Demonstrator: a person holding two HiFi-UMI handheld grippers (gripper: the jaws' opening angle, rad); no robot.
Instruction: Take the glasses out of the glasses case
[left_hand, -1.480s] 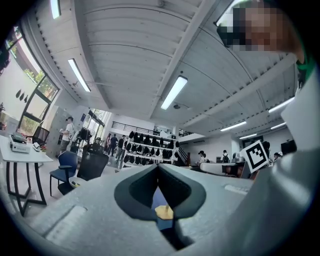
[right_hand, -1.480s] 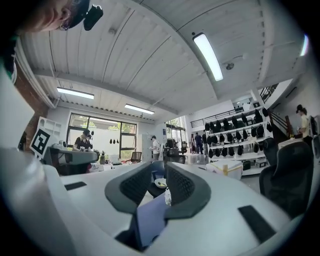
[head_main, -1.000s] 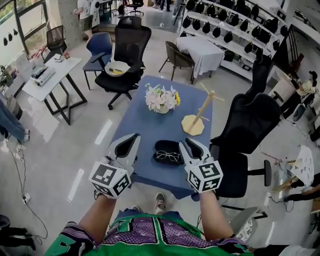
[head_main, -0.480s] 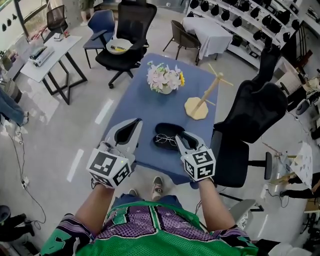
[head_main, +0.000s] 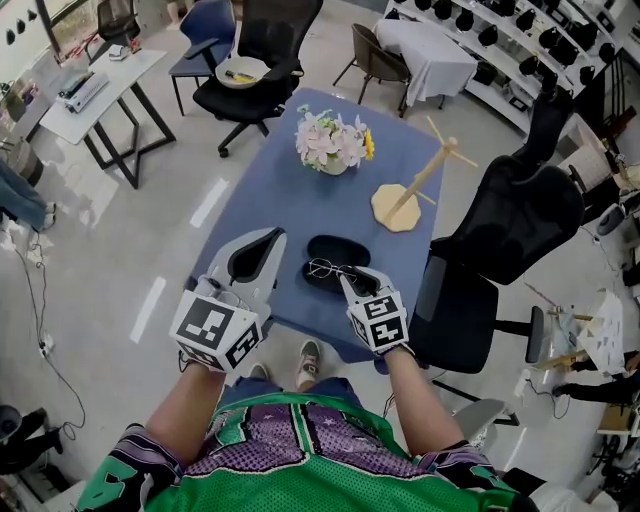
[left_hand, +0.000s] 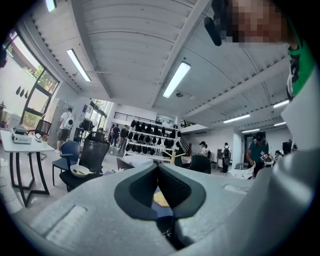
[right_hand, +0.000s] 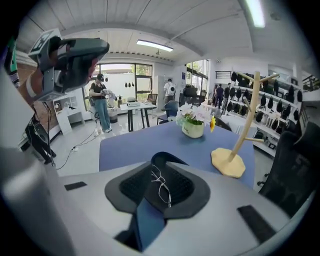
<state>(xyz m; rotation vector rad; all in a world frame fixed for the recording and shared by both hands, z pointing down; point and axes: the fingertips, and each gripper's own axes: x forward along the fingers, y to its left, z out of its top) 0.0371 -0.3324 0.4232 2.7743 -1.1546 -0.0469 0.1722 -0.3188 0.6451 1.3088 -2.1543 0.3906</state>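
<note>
A black glasses case lies open on the blue table, with thin wire-framed glasses resting in it. My right gripper hovers at the case's near right edge, jaws together, nothing held. Through the hollow between its pads, the right gripper view shows the glasses just below the right gripper. My left gripper stays left of the case, also shut and empty. The left gripper view shows the left gripper aimed over the table, with the glasses barely visible low in the hollow.
A vase of flowers stands at the far middle of the table. A wooden branched stand is at the right. A black office chair sits close beside the table's right edge, and more chairs stand beyond the far end.
My right gripper has moved left and forward to the near right edge of the case. The left gripper has stayed at the case's left.
</note>
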